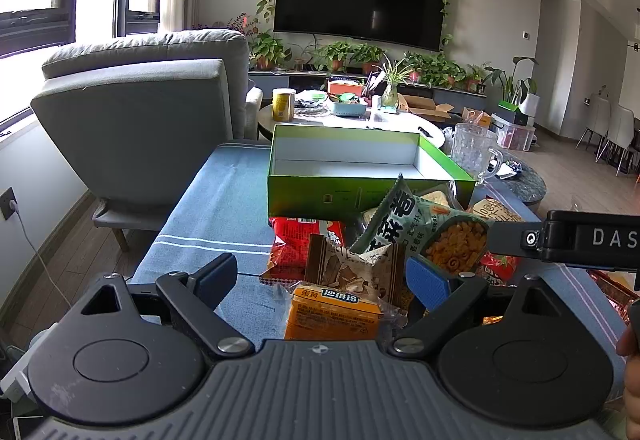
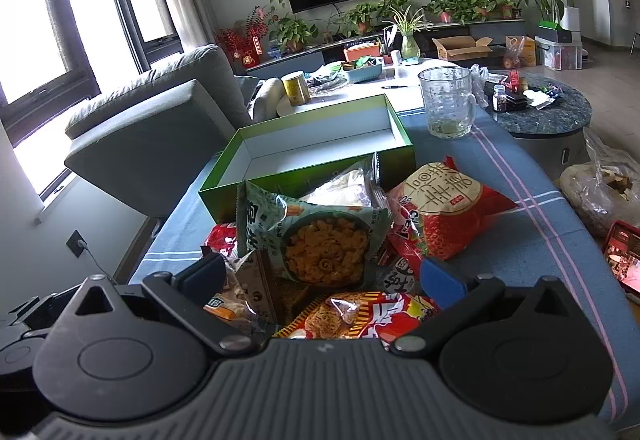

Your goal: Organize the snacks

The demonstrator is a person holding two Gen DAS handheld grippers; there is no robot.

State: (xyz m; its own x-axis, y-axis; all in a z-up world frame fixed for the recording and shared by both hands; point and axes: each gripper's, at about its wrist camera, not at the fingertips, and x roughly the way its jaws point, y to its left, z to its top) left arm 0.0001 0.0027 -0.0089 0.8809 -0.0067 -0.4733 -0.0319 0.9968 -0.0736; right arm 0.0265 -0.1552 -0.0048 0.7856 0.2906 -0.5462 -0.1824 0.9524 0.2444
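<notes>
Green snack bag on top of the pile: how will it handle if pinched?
The green snack bag looks puffed and crinkly, so probably light and floppy. Its glossy film may slip. It leans on other packets, so lifting it could shift them.

You can read the letters "DAS" in white on the black body of the right hand-held gripper (image 1: 496,236), cut off by the frame edge. The snack packets carry Chinese print: the orange packet (image 1: 334,314) lies upside down, too small to read surely.
</notes>
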